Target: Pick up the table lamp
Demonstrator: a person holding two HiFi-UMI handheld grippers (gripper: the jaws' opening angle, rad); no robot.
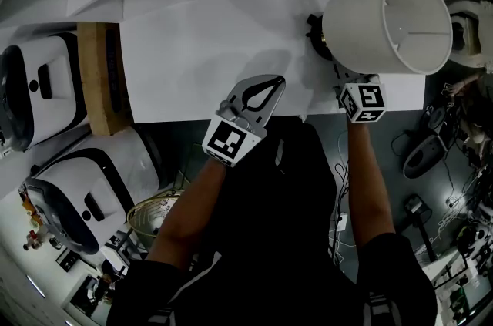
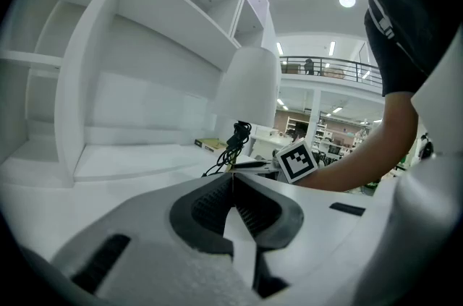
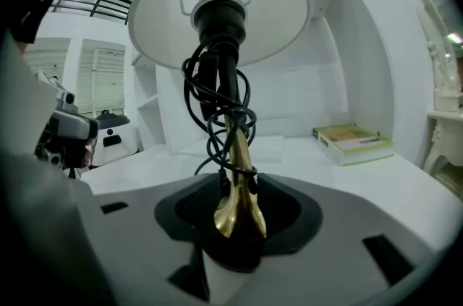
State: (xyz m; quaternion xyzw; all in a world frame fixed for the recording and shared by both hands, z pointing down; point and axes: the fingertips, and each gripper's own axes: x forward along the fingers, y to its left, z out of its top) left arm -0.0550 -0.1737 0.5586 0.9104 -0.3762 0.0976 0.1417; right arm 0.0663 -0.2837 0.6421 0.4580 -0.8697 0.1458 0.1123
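The right tool (image 3: pixel 235 203) grips the lamp (image 1: pixel 385 24) by its stem, seemingly lifted off the counter's (image 1: pixel 192 62) front right corner; the left tool (image 1: pixel 258 95) is closed, empty.

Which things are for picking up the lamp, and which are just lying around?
For the job:
table lamp, with its black cord wound round the stem
right gripper, shut on the brass stem

Just about:
green book, lying flat
left gripper, shut and empty
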